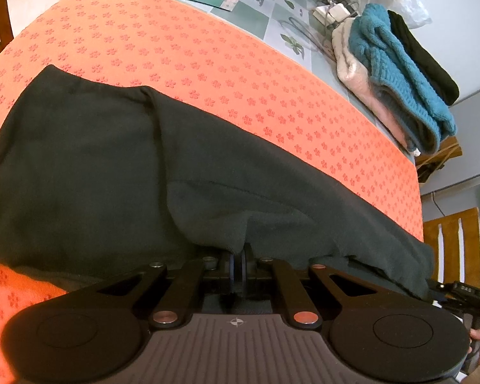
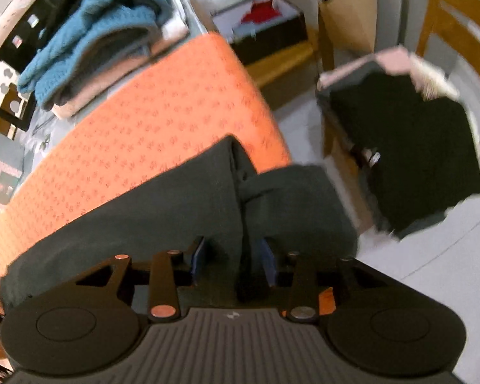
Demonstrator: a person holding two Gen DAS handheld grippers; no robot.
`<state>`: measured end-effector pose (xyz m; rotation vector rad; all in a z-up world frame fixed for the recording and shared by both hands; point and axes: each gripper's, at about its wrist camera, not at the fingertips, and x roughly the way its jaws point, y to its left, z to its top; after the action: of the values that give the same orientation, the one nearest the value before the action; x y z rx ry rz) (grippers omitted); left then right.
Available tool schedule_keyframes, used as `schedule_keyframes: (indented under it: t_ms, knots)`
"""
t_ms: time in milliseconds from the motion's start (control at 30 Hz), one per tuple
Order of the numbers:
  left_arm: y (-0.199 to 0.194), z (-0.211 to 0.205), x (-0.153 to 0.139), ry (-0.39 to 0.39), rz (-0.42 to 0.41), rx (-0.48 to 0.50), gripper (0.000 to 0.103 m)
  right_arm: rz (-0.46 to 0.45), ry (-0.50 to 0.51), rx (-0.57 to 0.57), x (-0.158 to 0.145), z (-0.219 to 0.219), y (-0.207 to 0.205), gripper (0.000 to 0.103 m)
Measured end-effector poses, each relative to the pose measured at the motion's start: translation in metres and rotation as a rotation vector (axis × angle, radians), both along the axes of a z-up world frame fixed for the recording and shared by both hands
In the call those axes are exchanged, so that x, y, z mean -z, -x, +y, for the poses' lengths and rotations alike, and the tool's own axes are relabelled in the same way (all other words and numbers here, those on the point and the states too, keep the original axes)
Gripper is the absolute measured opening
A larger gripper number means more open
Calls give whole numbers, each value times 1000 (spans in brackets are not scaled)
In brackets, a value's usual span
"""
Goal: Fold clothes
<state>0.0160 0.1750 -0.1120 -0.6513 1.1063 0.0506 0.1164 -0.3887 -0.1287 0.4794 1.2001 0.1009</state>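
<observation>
Cloth, plastic and wood under my cameras.
I see a matt dark-green soft fleece garment (image 1: 112, 160) on the orange flower-printed woven cloth cover (image 1: 208, 64), a chunky teal knit sweater (image 1: 393, 73), and matt black plastic gripper (image 1: 239, 256) arms with ribbed grey housing.

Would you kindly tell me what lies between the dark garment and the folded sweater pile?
Only bare orange patterned mat separates the dark garment from the sweater pile, clearest in the left wrist view.

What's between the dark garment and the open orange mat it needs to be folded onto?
Nothing visible. The dark garment lies on the orange mat, pinched by the left gripper. The mat beyond it is bare; the folded stack sits off the mat's far edge.
</observation>
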Motion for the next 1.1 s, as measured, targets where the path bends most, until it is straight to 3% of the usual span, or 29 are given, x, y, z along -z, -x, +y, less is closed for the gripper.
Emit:
schedule_keyframes:
  t_ms: [33, 67, 100, 367, 433, 533, 633, 733, 767, 800, 867, 967, 1100]
  knots:
    - [0, 0, 0, 0, 0, 0, 7, 7, -21, 4, 3, 1, -1, 29]
    - [0, 0, -2, 0, -5, -1, 6, -1, -25, -1, 0, 3, -2, 10]
    - [0, 0, -6, 0, -12, -3, 6, -15, -22, -9, -5, 6, -3, 7]
    - [-5, 2, -31, -4, -49, -14, 6, -186, 23, -60, -67, 13, -21, 5]
    - [-6, 2, -25, -10, -29, -13, 6, -190, 59, -85, -70, 14, -28, 5]
    - [-7, -1, -9, -10, 13, -10, 6, -130, 106, -118, -47, 16, -33, 5]
    - [-4, -3, 2, -15, 26, 0, 9, -73, 150, -146, -21, 21, -34, 6]
    - [1, 0, -1, -25, 6, -4, 18, -85, 181, -155, -16, 26, -28, 9]
    - [4, 2, -5, -29, -6, -7, 20, -99, 193, -159, -19, 28, -25, 16]
    - [6, 3, -9, -33, -18, -10, 21, -117, 216, -167, -24, 31, -21, 28]
    - [12, 6, -17, -44, -37, -16, 22, -170, 275, -202, -42, 41, -11, 39]
    - [24, 11, -27, -65, -55, -27, 22, -242, 317, -278, -69, 60, 4, 39]
    - [40, 16, -42, -93, -79, -43, 22, -301, 284, -396, -95, 90, 25, 39]
